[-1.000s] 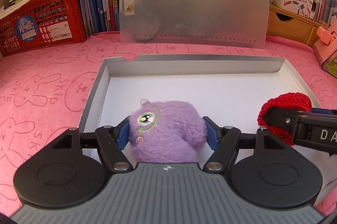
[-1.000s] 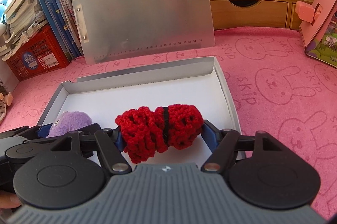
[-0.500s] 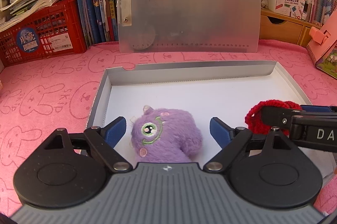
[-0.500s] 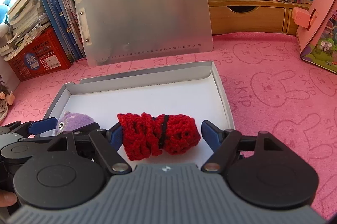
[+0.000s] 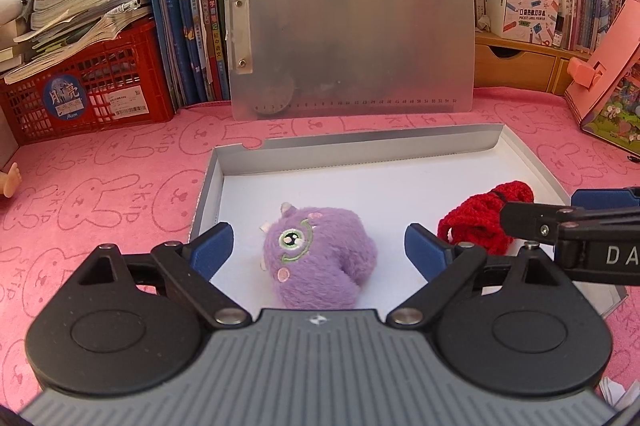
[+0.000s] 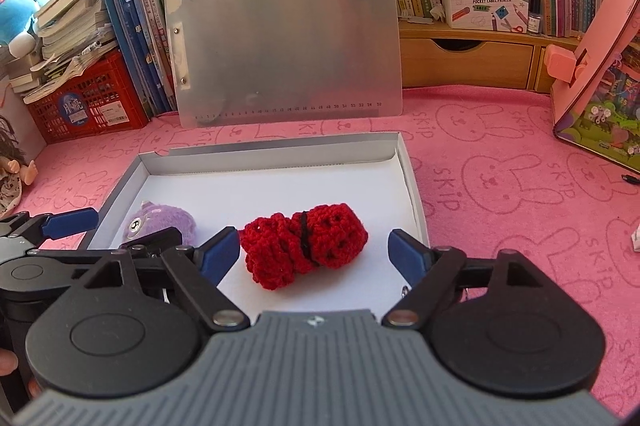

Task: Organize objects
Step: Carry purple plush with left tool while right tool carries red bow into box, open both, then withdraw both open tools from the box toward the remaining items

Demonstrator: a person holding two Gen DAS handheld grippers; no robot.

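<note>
A purple plush monster (image 5: 320, 258) lies in the shallow white box (image 5: 360, 146), near its front left. My left gripper (image 5: 319, 244) is open around it, the blue pads apart from the fur. A red crocheted bundle (image 6: 304, 246) lies in the box (image 6: 280, 154) to the right of the plush. My right gripper (image 6: 314, 252) is open around it without touching. The plush also shows in the right wrist view (image 6: 164, 224), and the bundle in the left wrist view (image 5: 480, 222).
A silver clipboard (image 5: 348, 30) leans against books behind the box. A red crate (image 5: 80, 90) with stacked books stands at the back left. A wooden drawer unit (image 6: 464, 62) and a pink box (image 6: 600, 66) stand at the right. A pink bunny-print mat (image 6: 520, 186) covers the table.
Both grippers opened and let go: the plush and the red bundle now lie free in the box. Both grippers have pulled back and up a little.
</note>
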